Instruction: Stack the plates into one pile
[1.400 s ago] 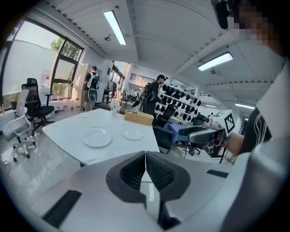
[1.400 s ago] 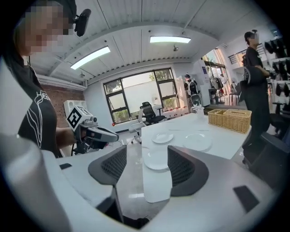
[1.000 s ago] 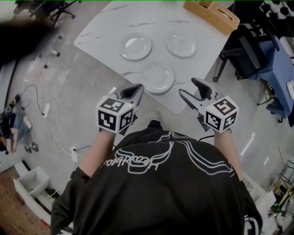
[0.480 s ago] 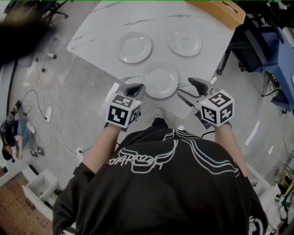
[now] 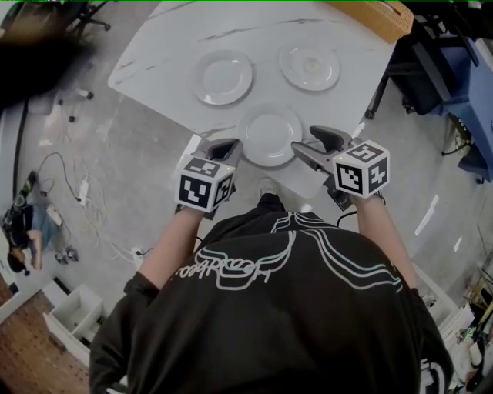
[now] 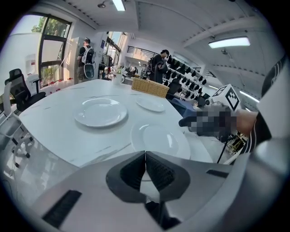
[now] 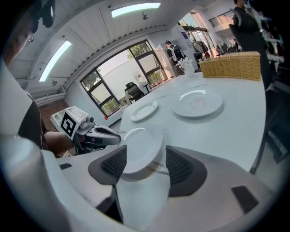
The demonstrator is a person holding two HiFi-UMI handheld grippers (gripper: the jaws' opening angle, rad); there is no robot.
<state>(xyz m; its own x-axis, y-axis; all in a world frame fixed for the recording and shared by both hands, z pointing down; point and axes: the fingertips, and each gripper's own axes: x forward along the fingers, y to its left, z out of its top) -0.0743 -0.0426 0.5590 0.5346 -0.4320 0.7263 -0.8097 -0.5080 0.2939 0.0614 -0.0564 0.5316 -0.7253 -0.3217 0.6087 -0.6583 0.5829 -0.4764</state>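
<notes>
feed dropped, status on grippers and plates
Left gripper shut, empty. Right gripper open beside near plate. Far-left plate and far-right plate unstacked. Nothing in the way.

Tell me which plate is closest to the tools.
The front plate, alone at the near edge of the table; the back-left plate and back-right plate sit farther off.

A wicker basket sits on the bench's far corner; cables trail over the floor left of the bench.
</notes>
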